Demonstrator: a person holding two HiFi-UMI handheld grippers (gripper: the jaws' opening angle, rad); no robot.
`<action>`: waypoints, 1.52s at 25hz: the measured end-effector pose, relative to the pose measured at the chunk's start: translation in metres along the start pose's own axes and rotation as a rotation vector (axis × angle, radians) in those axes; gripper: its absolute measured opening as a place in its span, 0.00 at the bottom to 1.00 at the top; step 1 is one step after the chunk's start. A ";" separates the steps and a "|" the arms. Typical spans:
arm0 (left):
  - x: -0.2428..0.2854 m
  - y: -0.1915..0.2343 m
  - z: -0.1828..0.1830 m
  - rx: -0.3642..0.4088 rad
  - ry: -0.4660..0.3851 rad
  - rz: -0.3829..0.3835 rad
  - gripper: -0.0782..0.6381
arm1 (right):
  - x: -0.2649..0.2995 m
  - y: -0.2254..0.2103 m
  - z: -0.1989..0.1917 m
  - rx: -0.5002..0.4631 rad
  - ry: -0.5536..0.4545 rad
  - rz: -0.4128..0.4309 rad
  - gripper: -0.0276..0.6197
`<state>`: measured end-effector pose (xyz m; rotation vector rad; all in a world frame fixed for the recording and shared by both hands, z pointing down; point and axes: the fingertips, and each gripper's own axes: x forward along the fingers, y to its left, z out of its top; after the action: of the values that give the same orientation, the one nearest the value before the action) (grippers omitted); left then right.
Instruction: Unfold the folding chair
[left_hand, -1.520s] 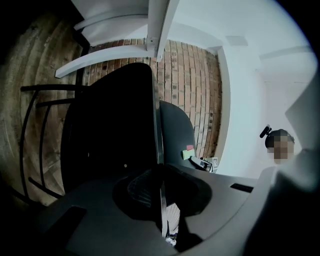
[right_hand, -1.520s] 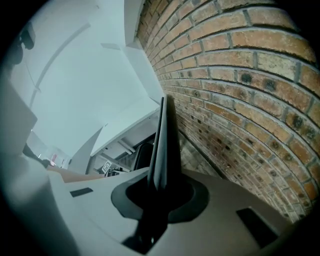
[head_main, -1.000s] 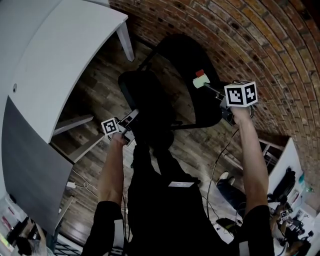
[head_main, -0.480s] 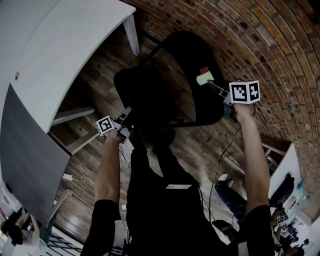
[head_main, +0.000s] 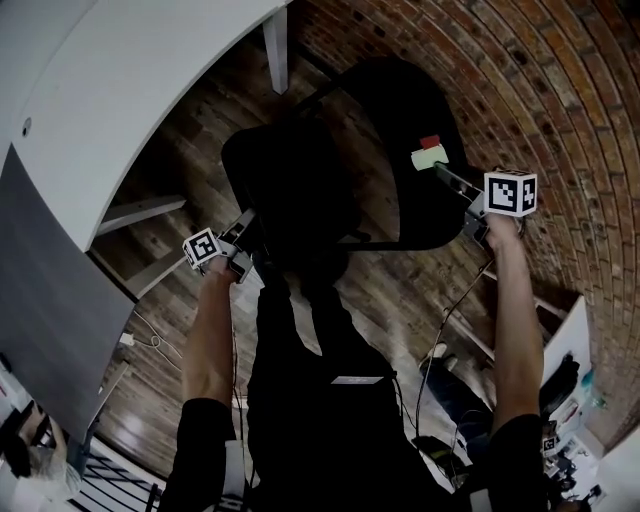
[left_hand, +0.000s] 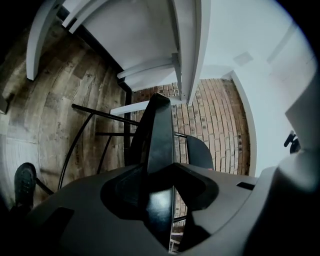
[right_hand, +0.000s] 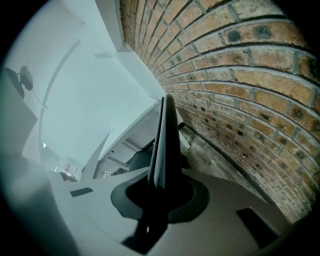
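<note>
It looked like a work room. It had a brick wall (head_main: 560, 90), a wood floor (head_main: 190, 160), a big white table (head_main: 130, 80) and wires (head_main: 443, 312) on the floor.

No readable text, brand, number or sign shows in any view.

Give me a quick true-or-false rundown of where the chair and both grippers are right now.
1. The folding chair stands on a wooden floor. True.
2. The wall behind it is white plaster. False: it is a brick wall.
3. The left gripper is at the near side of the seat. True; its jaws are opening, with nothing between them.
4. The right gripper hangs down by the floor. False: it is up at the backrest, closed on it.
5. A white table fills the head view's upper left. True.
</note>
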<state>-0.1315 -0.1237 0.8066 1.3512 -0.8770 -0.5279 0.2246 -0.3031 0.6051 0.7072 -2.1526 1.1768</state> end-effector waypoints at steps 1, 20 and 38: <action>-0.001 0.002 0.001 0.000 -0.001 0.002 0.34 | 0.000 -0.003 -0.001 0.003 -0.001 0.005 0.13; -0.050 0.078 0.022 -0.018 -0.142 0.162 0.40 | 0.025 -0.033 -0.021 0.074 -0.013 0.090 0.13; -0.091 0.139 0.063 0.060 -0.285 0.352 0.42 | 0.056 -0.020 -0.051 0.158 -0.086 0.181 0.13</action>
<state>-0.2564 -0.0670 0.9192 1.1553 -1.3432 -0.4268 0.2117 -0.2784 0.6779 0.6506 -2.2508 1.4479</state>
